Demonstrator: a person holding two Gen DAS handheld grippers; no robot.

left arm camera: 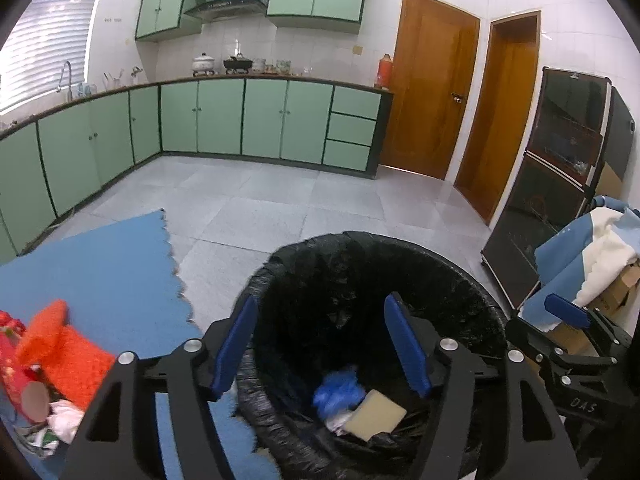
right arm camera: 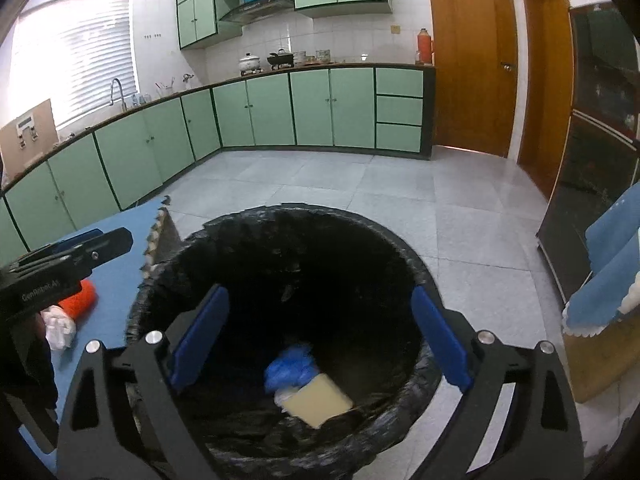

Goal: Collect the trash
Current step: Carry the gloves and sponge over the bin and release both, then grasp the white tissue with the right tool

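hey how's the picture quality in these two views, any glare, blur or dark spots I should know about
Left wrist view: the window is blown out, the blue wad in the bin is motion-blurred, and the cabinets bow from fisheye. Right wrist view: the bin's black liner swallows detail, the floor shows soft glare, and the corners vignette black.
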